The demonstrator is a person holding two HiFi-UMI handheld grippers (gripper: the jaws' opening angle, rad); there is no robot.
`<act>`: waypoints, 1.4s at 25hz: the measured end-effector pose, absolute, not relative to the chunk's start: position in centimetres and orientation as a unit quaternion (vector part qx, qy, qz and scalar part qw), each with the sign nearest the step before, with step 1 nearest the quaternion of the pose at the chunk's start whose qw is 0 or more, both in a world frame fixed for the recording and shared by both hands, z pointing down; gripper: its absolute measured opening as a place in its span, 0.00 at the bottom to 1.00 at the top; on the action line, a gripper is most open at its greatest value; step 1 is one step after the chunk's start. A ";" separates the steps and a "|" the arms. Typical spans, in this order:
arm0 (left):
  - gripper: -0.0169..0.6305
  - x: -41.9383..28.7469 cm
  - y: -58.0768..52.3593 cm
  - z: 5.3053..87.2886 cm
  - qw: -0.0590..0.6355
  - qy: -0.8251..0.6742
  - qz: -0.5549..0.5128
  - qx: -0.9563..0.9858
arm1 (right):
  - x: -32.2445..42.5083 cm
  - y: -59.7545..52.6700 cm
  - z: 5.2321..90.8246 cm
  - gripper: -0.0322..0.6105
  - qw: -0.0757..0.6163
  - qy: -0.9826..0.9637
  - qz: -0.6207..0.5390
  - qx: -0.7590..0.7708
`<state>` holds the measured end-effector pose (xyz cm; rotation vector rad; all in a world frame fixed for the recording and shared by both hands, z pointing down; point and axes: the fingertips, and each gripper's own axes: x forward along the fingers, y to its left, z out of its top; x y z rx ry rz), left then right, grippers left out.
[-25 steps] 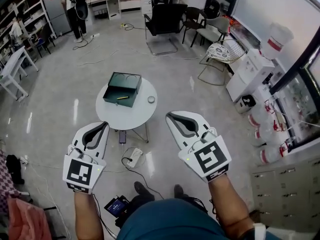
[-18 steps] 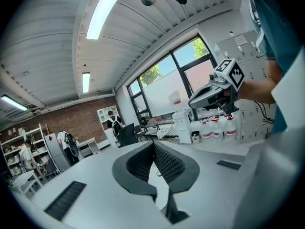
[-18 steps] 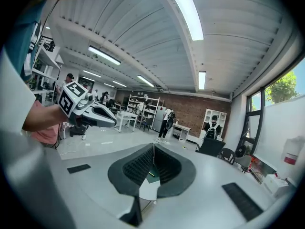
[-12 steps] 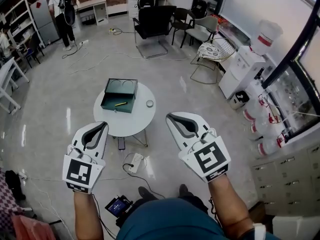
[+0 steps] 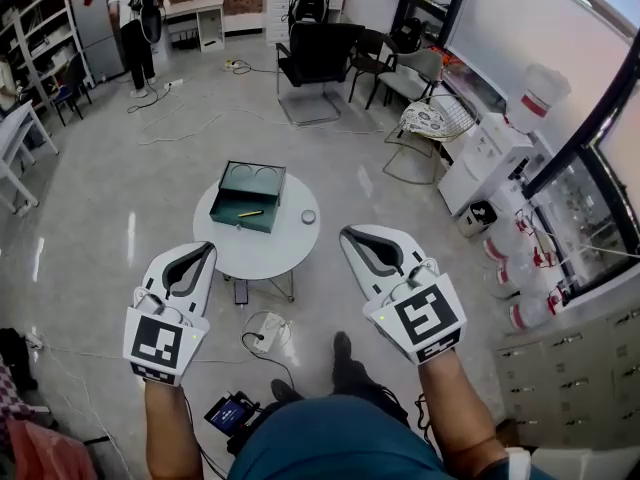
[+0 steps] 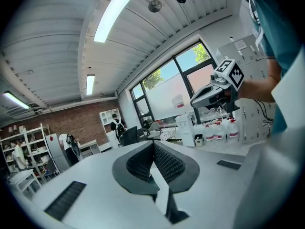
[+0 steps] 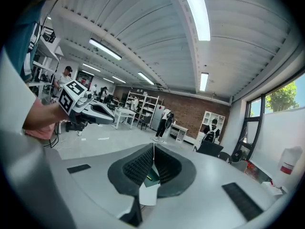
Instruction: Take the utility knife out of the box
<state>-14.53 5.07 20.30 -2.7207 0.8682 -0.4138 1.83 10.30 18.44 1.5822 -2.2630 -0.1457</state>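
A dark green box (image 5: 247, 198) lies open on a small round white table (image 5: 270, 251) ahead of me on the floor. A yellow utility knife (image 5: 250, 213) lies inside the box. My left gripper (image 5: 206, 250) hangs shut and empty in front of the table's near left edge. My right gripper (image 5: 348, 233) is also shut and empty, off the table's right side. Both are well short of the box. In the right gripper view the jaws (image 7: 153, 147) meet, and the green box (image 7: 150, 175) shows through the gap below. The left gripper's jaws (image 6: 153, 144) are pressed together too.
A small round object (image 5: 308, 216) sits on the table right of the box. A power strip with cable (image 5: 266, 330) lies on the floor under the table. A black chair (image 5: 318, 50) stands behind, a water dispenser (image 5: 488, 153) at right, a person (image 5: 136, 20) at the far back.
The person has stepped forward, so the table and box sit slightly lower and further right in the head view. Both grippers stay shut in the same pose.
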 end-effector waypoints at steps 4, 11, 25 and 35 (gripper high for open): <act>0.05 -17.0 3.1 21.5 0.121 0.326 -0.162 -0.923 | 0.6 6.9 19.1 0.11 0.184 -0.819 -0.046 0.542; 0.05 -18.5 -0.2 21.7 0.112 0.388 -0.182 -0.897 | -0.5 0.0 19.9 0.11 0.167 -0.859 -0.052 0.482; 0.05 -11.1 -11.2 23.4 0.078 0.453 -0.218 -0.861 | 4.7 -14.8 22.8 0.11 0.159 -0.910 -0.037 0.381; 0.05 -6.5 -15.7 24.1 0.071 0.482 -0.247 -0.838 | 8.1 -21.9 24.6 0.11 0.142 -0.932 -0.025 0.334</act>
